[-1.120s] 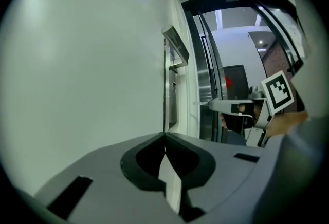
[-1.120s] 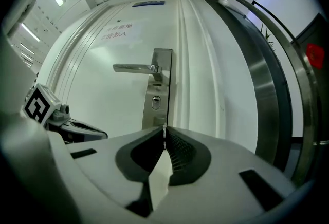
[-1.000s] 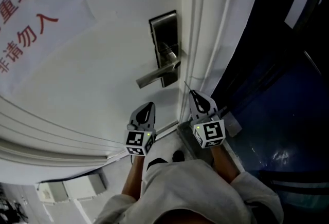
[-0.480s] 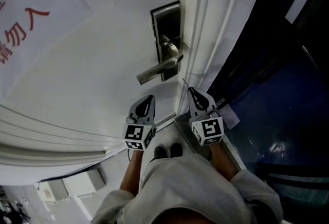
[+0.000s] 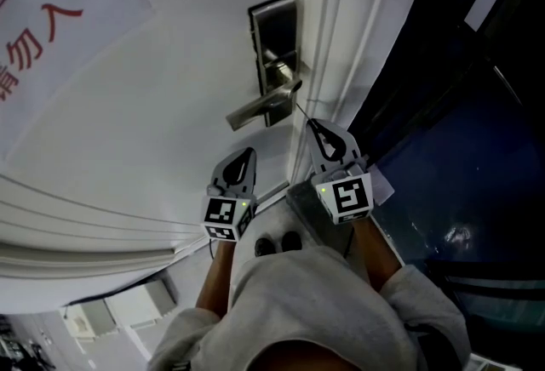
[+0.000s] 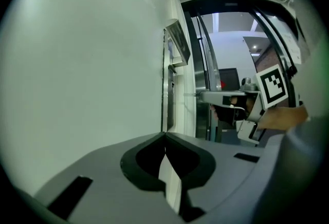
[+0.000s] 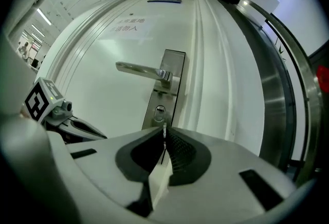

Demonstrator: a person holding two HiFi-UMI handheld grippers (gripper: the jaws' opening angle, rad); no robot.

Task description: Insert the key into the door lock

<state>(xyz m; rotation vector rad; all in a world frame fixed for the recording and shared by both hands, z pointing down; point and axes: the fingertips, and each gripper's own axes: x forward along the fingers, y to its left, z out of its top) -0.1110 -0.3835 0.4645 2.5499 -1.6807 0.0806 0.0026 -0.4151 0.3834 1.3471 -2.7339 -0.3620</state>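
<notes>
A steel lock plate with a lever handle is fixed to the white door. In the right gripper view the keyhole sits low on the plate, under the handle. My right gripper is shut on a thin key, whose blade points at the keyhole from a short way off. In the head view the key's tip lies just below the handle's base. My left gripper is shut and holds nothing, below the handle and apart from it.
A white paper notice with red characters hangs on the door's left. The moulded door frame runs beside the lock, with dark glass beyond it. The left gripper view shows the right gripper level beside the door's edge.
My right gripper has risen with the key, its tip now near the handle's base. The left gripper has stayed roughly in place.
</notes>
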